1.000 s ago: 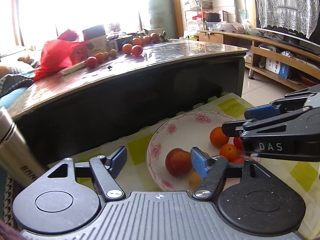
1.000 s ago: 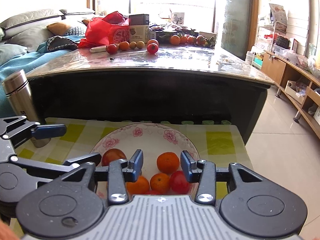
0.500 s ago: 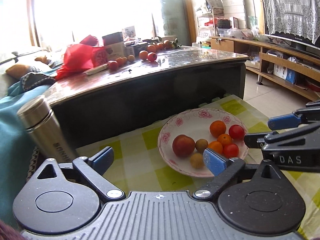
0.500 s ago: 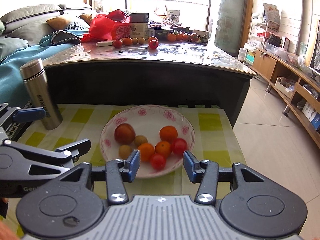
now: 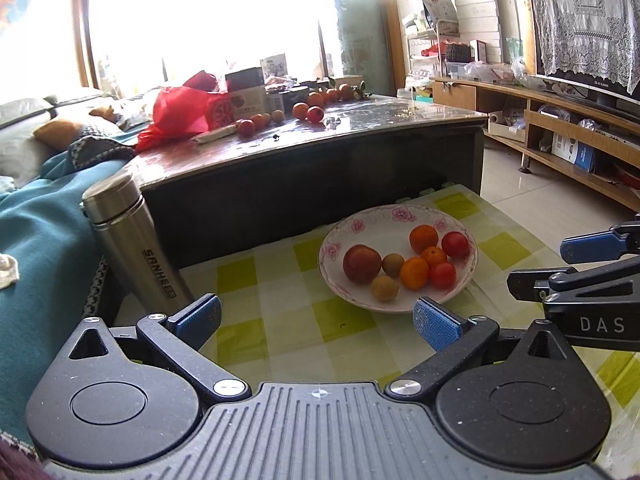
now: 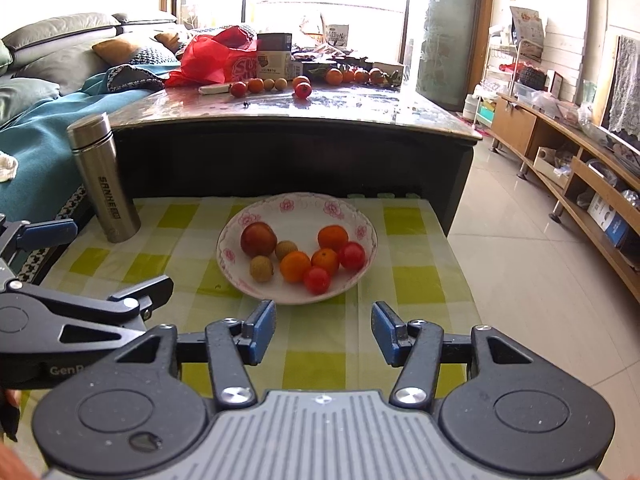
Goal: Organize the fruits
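Standing behind a checked tablecloth, a dark coffee table fills the far side, with a steel flask at the cloth's far left corner. Near the middle of the cloth sits a flowered plate holding an apple, oranges, tomatoes and two small brown fruits. Both the left gripper and the right gripper hover empty on the plate's near side, their blue pads spread apart.

Desk is covered by a yellow-checked cloth. Floral plate of fruit is set centrally; steel flask stands upright at far-left corner.
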Demonstrator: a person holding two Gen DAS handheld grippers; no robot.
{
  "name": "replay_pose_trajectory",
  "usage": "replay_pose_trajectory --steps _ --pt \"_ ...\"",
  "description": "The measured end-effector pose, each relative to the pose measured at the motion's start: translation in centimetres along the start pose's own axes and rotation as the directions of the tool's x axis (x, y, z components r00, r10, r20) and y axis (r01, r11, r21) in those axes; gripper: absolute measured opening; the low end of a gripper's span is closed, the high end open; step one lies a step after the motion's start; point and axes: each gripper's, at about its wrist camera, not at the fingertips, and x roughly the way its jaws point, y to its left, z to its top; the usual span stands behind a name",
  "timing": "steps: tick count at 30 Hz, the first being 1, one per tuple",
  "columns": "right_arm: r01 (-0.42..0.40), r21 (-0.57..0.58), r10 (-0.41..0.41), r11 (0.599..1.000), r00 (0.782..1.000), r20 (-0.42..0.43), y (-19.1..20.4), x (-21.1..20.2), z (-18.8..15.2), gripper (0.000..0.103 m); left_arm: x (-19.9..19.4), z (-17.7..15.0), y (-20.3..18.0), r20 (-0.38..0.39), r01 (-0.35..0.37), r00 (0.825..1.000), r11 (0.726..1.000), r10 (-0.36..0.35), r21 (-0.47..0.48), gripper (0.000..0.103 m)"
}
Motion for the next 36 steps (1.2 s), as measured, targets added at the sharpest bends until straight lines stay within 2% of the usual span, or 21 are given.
replay_pose_trajectory --steps 16,24,30,36 --pt "-0.001 0.011 0.001 1.0 1.0 -0.017 0.8 -2.5 -2.1 0.058 -2.3 -1.8 0.1 -0.032 -0.004 0.999 0.999 0.003 -0.032 0.103" --pt "-0.009 0.007 0.009 1.0 1.0 -0.017 1.4 -4.0 -3.2 0.058 -3.4 -2.5 -1.2 -0.063 -0.042 0.997 0.998 0.046 0.051 0.103" --pt "-0.009 0.029 0.01 1.0 1.0 -0.012 1.0 -5.0 -3.7 0.059 -4.3 -2.9 -1.2 -0.082 -0.018 0.996 1.0 0.019 0.018 0.103" --pt "-0.006 0.037 0.007 0.999 1.0 -0.029 1.2 -5.7 -4.7 0.059 -5.0 -3.6 -1.4 -0.099 -0.014 0.995 1.0 0.016 0.024 0.103"
